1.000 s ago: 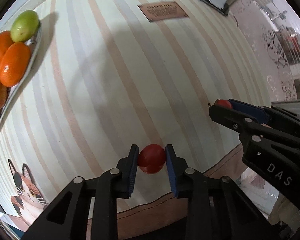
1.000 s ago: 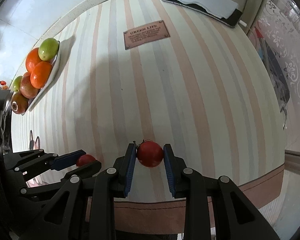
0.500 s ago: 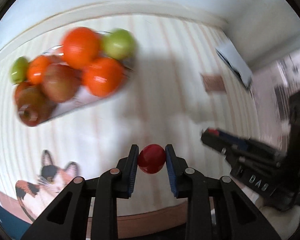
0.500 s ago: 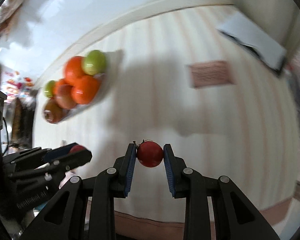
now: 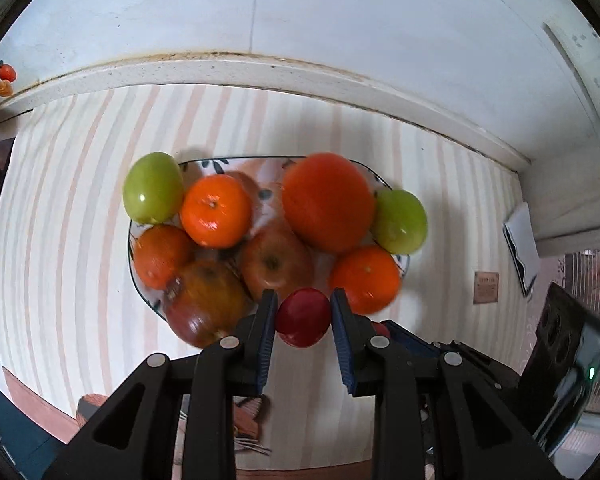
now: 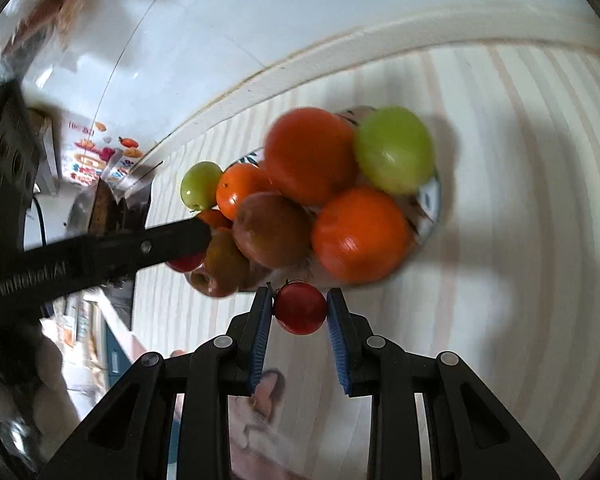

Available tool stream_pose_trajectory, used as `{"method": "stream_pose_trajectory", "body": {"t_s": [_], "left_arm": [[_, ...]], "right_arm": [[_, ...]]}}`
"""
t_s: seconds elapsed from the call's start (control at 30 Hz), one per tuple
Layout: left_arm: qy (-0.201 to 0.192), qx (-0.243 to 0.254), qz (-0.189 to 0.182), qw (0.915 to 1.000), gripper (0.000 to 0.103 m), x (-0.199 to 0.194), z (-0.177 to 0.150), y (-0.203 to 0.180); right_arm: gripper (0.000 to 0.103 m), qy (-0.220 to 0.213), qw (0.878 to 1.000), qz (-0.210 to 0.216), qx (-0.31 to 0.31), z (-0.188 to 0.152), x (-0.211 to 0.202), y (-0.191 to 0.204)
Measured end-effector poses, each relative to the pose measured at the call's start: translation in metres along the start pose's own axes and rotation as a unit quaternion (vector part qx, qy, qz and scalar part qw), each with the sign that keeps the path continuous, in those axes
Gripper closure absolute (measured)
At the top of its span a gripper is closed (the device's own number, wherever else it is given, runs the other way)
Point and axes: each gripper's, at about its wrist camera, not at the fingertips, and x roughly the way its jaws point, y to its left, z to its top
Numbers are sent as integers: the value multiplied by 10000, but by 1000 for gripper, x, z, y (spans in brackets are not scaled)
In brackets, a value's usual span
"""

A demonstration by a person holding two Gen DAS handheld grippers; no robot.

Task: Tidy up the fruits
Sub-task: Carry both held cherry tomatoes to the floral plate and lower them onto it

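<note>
Tomatoes are gripped, one point(image 5: 302, 317) in the left tongs point(image 5: 303, 320) and one point(image 6: 300, 307) in the right tongs point(image 6: 299, 312), and have been brought from the bare cloth to the full plate point(image 5: 236, 163), so placing is probably next.

Fruits point(image 5: 328, 200) heaped on plate point(image 5: 236, 163) — wall point(image 5: 300, 20) behind

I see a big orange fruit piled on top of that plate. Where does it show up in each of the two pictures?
Left wrist view: the big orange fruit sits upper centre, right of middle on the plate.
Right wrist view: it sits upper centre.
Shared landmark: the green fruit touching its right side.
</note>
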Motion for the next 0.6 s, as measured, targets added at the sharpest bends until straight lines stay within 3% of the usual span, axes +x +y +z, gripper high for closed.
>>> {"method": "stream_pose_trajectory", "body": {"t_s": [0.3,0.6], "left_arm": [[415,-122,51,9991,78,26,10,19],[419,-232,-10,9989,78,32,-3,21]], "right_arm": [[72,160,9958,-385,-813,0,36,25],[72,69,9919,-551,-1142,-10,47,30]]}}
